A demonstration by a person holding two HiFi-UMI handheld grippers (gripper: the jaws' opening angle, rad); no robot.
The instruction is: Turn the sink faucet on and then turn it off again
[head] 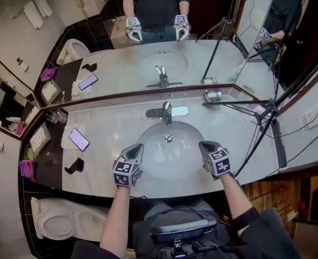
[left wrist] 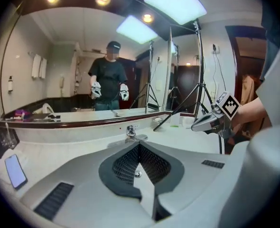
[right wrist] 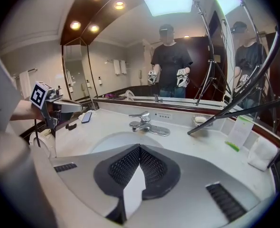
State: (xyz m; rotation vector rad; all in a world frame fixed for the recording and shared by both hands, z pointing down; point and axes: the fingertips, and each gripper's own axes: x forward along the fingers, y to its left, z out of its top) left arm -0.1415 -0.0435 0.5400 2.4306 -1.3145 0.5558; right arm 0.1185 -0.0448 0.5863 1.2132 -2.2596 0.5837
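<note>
Inspecting the jaws first: those of the left gripper [left wrist: 139, 147] are pressed together, with nothing between the dark ribbed pads. Those of the right gripper [right wrist: 140, 150] are likewise closed and empty. Neither gripper touches any fixture.

In the head view both grippers hang over the near rim of the white oval sink basin [head: 148, 154], left and right of its centre line and level with each other. Each points toward the back wall. This reads as a neutral stand-off posture, clear of the work.

The chrome single-lever sink faucet [head: 166, 113] stands at the far rim of the basin, behind the round metal drain [head: 169, 138] and well apart from both grippers. No water stream shows below its spout in any view, so it is judged to be off. Whether the on-off cycle is complete or not yet begun cannot be determined. Closed tips would suit nudging the lever rather than clamping it.

The pale marble worktop [head: 110, 124] carries a smartphone with a lit screen [head: 78, 139] left of the basin and a chrome soap dish [head: 213, 95] at back right. Black tripod legs [head: 258, 124] span the right side, outside either gripper's line to the lever.
</note>
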